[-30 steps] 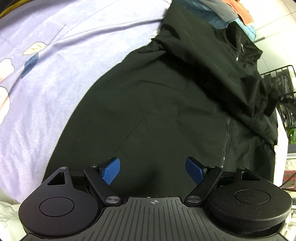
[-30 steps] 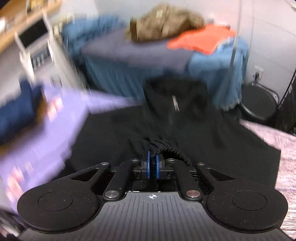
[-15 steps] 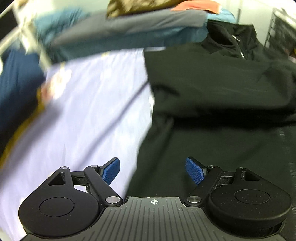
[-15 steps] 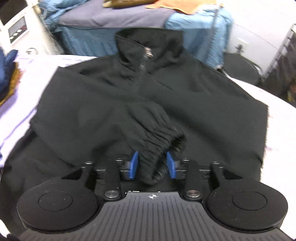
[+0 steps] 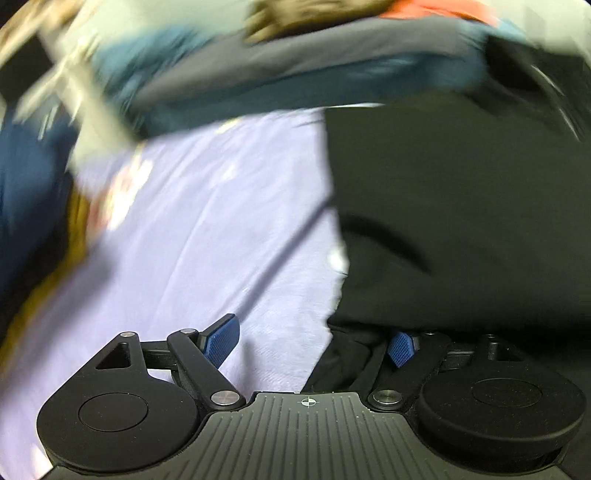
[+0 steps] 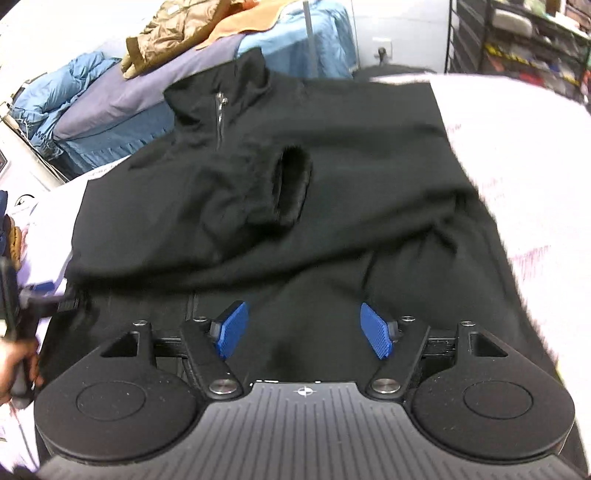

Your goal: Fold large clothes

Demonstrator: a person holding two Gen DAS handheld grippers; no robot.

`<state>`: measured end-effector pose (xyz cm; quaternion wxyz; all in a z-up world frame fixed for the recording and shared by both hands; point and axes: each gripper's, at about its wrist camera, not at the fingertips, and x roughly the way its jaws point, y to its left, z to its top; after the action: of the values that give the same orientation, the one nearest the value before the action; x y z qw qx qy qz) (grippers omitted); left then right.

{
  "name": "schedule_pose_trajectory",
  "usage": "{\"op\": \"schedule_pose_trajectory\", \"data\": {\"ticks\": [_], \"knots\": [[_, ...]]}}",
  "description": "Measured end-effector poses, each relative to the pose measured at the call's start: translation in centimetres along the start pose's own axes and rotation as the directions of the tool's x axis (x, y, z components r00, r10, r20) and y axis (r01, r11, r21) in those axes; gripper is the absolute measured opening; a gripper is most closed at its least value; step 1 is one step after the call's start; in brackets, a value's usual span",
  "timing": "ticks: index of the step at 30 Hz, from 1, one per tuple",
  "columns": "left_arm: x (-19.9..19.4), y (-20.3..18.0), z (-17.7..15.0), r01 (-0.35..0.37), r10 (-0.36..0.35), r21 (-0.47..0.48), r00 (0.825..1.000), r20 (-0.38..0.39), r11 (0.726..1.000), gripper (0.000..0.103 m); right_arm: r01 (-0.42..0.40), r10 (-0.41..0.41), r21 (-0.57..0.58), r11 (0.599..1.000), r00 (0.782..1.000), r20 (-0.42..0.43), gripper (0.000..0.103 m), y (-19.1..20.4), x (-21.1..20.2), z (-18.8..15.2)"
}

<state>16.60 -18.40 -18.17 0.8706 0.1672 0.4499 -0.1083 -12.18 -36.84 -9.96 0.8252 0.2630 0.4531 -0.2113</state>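
Note:
A black zip-up jacket (image 6: 354, 155) lies spread on a lavender sheet (image 5: 207, 221), collar at the far end. One sleeve is folded across the chest, its cuff (image 6: 291, 188) lying loose. My right gripper (image 6: 304, 328) hovers over the lower part of the jacket, jaws opening, nothing between the blue pads. My left gripper (image 5: 312, 343) is open at the jacket's left edge (image 5: 336, 354); black cloth lies between its fingers and partly covers the right pad (image 5: 402, 347). In the right wrist view the left gripper (image 6: 22, 306) shows at the left border, held by a hand (image 6: 14, 362).
A heap of clothes (image 6: 192, 48) in blue, grey, brown and orange lies beyond the collar. A black wire rack (image 6: 517, 33) stands at the far right. Dark blue and yellow cloth (image 5: 33, 206) sits at the sheet's left side.
The right gripper has let go of the sleeve cuff, opened wide and drawn back from it. The left gripper swung left from over the jacket to its left edge.

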Motion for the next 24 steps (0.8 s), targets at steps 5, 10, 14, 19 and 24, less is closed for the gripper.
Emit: {"op": "schedule_pose_trajectory", "data": {"ticks": [5,10,14,19,24], "knots": [[0.3,3.8,-0.5,0.092,-0.098,-0.231,0.995,-0.017,0.969,0.103,-0.026,0.028,0.035,0.999,0.999,-0.031,0.074,1.0,-0.3,-2.1],[0.6,7.5,-1.4,0.224,-0.26,-0.473,0.965,-0.011,0.852,0.103,-0.042,0.043,0.006,0.999,0.998,-0.039,0.075,2.1,-0.6,-2.3],[1.1,9.1,-1.3,0.309,-0.353,-0.479,0.936,-0.003,0.822,0.103,-0.06,0.06,0.0,0.998,0.998,-0.032,0.078,2.5,-0.6,-1.9],[0.4,11.4,-1.6,0.366,-0.407,-0.402,0.913,-0.018,0.839,0.103,-0.076,0.075,-0.009,0.997,0.997,-0.035,0.079,3.1,-0.1,-1.2],[-2.5,13.7,-2.3,0.146,-0.175,-0.356,0.983,-0.05,0.923,0.103,-0.056,0.063,-0.127,0.99,0.996,0.058,0.079,4.7,-0.8,-0.1]]}}
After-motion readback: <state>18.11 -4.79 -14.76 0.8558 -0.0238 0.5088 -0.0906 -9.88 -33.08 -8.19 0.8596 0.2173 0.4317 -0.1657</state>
